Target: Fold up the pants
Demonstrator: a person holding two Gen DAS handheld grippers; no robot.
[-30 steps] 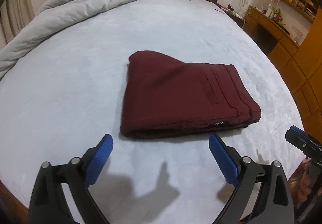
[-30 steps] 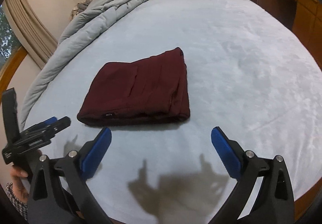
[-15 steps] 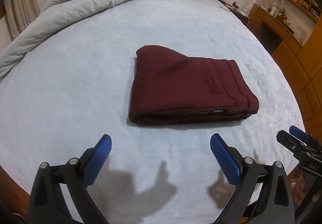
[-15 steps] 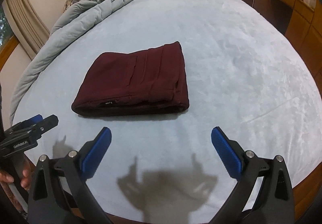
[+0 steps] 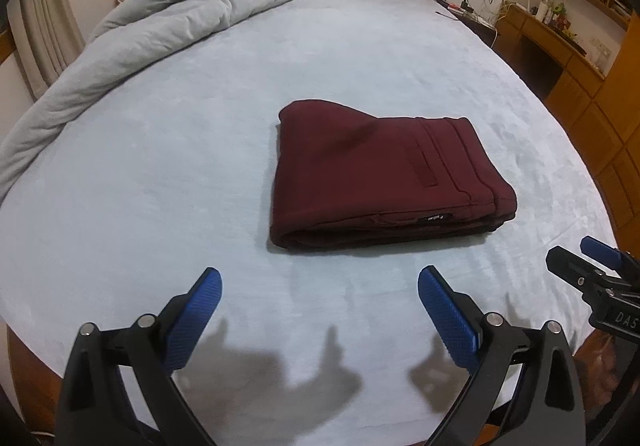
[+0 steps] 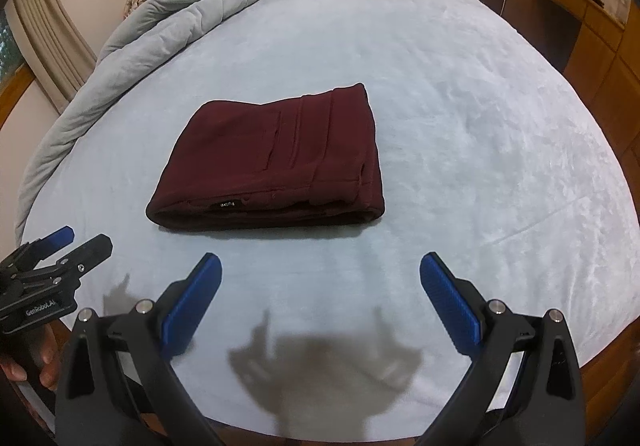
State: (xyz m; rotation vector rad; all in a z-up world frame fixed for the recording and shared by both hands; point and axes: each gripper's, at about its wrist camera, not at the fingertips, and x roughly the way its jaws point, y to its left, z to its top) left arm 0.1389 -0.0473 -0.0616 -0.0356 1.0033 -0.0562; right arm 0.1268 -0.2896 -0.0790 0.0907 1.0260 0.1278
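- The bed [image 5: 160, 173] carries the pants [image 5: 372, 173], folded into a thick maroon bundle and lying near its middle, well clear of the duvet [image 5: 168, 17] heaped along the far left side.
- My judgement: the fold looks finished. The main risk is any fresh contact, since a fingertip dragged across the top layer could slide it off the layers beneath.
- The near edge shows stacked layers with a small label; a pinch there might catch only some layers and pull the bundle open.
- The left gripper [image 5: 318, 310] is spread wide, holds nothing, and hangs above the sheet short of the pants.
- The right gripper [image 6: 320, 298] is likewise spread wide and empty, apart from the cloth.
- Against a second ago, both grippers have drawn back: the pants sit farther off in both views, unchanged in shape.
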